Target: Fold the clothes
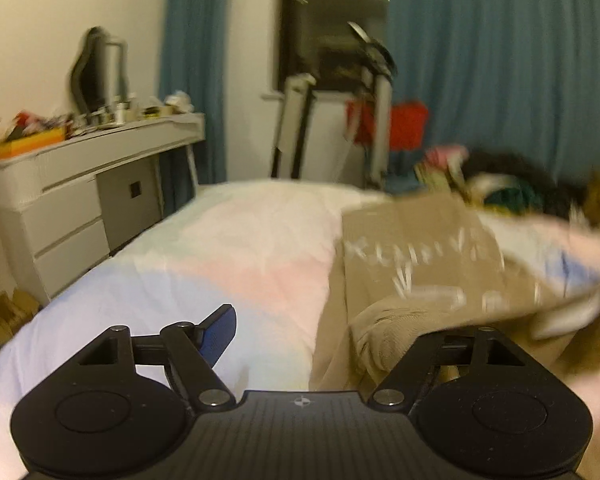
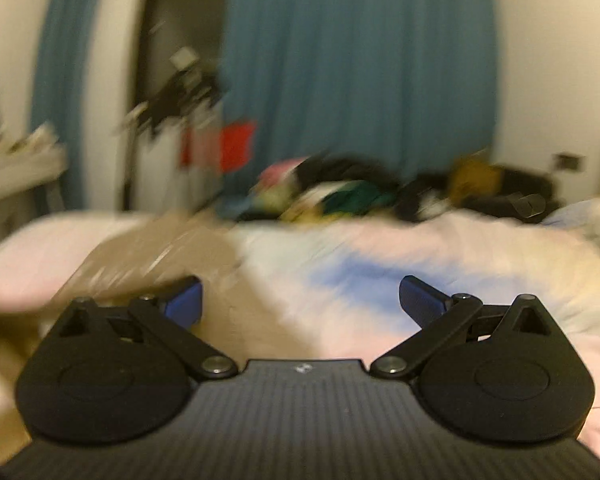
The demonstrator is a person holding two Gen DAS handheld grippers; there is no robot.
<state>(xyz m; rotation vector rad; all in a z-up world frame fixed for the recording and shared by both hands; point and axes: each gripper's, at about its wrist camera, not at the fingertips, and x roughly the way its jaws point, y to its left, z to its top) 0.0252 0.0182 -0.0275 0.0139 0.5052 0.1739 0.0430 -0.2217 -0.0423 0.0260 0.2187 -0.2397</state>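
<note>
A tan garment (image 1: 420, 256) with white lettering lies on the bed, its near edge bunched up. My left gripper (image 1: 320, 332) stands wide open over that edge. Its left pad (image 1: 220, 332) is above the bare sheet, and its right finger is hidden under the bunched tan cloth. In the right wrist view the same tan garment (image 2: 152, 256) lies blurred at the left. My right gripper (image 2: 300, 300) is open above the sheet, with its left pad (image 2: 184, 300) at the garment's edge and nothing between the fingers.
The bed (image 1: 220, 248) has a pastel pink, blue and white sheet. A pile of mixed clothes (image 2: 340, 196) sits along its far side. A white dresser (image 1: 80, 200) stands at the left. An exercise machine (image 1: 376, 92) stands before the blue curtains (image 1: 500, 60).
</note>
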